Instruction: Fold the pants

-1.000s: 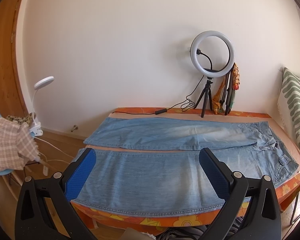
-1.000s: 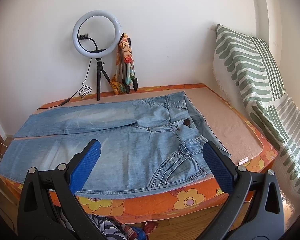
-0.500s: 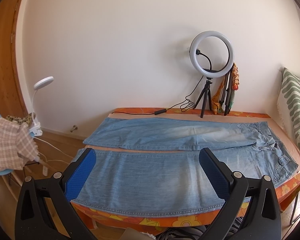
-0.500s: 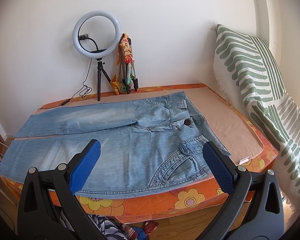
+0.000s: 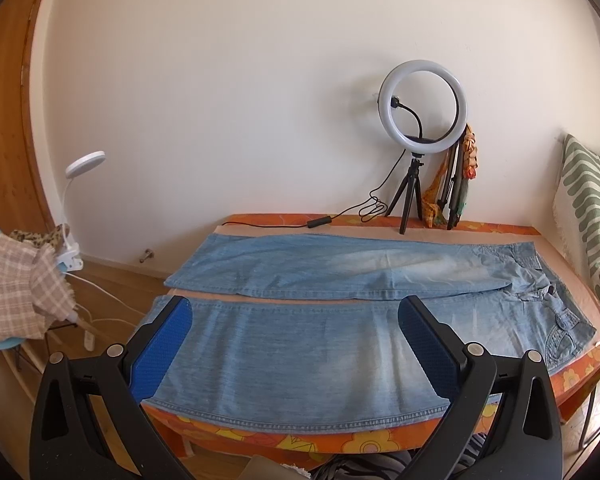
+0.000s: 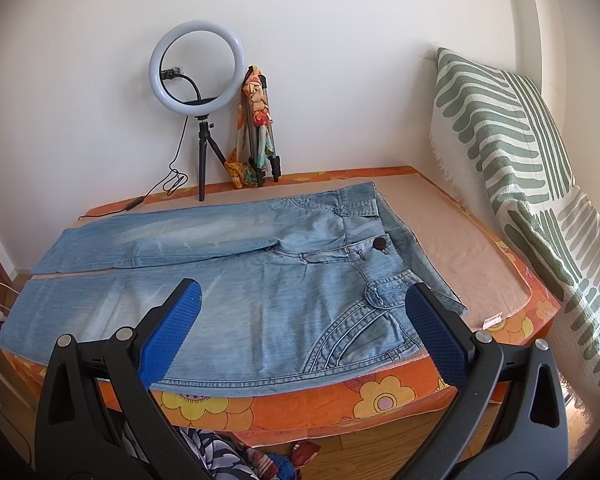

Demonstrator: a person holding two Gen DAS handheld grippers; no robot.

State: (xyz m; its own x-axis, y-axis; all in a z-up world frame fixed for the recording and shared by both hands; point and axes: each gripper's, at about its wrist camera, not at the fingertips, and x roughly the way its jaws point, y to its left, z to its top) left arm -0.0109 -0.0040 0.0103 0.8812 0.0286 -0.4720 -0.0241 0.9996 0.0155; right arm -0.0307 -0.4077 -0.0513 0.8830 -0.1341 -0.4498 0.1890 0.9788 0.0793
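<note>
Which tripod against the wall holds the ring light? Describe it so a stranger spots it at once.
Start at the orange flowered table where the jeans lie spread, and look to its far edge against the white wall. Two stands are there: the ring light tripod stands open on spread black legs. Its neighbour, the folded tripod, leans on the wall wrapped in a colourful scarf.

Bright, even daylight; sharp focus; fisheye-bent, dark-vignetted edges.

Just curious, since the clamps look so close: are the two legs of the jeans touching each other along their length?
Apart. The left wrist view shows a strip of bare tan cover between the far leg and near leg.
</note>
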